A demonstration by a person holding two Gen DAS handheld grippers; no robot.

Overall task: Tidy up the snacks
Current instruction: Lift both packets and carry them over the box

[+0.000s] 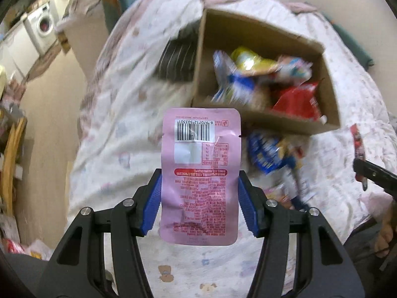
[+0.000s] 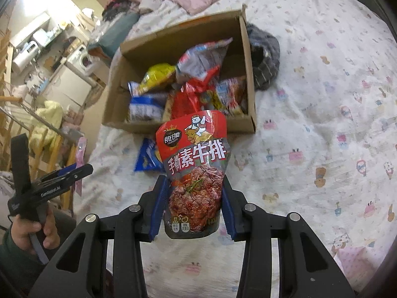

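My left gripper (image 1: 199, 198) is shut on a pink snack pouch (image 1: 199, 154), its barcode side facing me, held in the air above the bed. My right gripper (image 2: 192, 203) is shut on a red steak-picture snack bag (image 2: 196, 171), also lifted off the bed. Beyond both stands an open cardboard box (image 1: 260, 121) (image 2: 181, 126) with several snack packets inside. A blue snack packet (image 1: 268, 154) (image 2: 147, 157) lies on the sheet just in front of the box. In the right wrist view the left gripper (image 2: 62, 173) shows at the left edge, held by a hand (image 2: 29, 226).
The patterned bed sheet (image 2: 322, 124) spreads wide to the right of the box. A dark striped cloth (image 2: 265, 59) (image 1: 176, 59) lies against the box's side. Off the bed's left edge are a wooden rack (image 2: 39, 149) and a washing machine (image 1: 42, 27).
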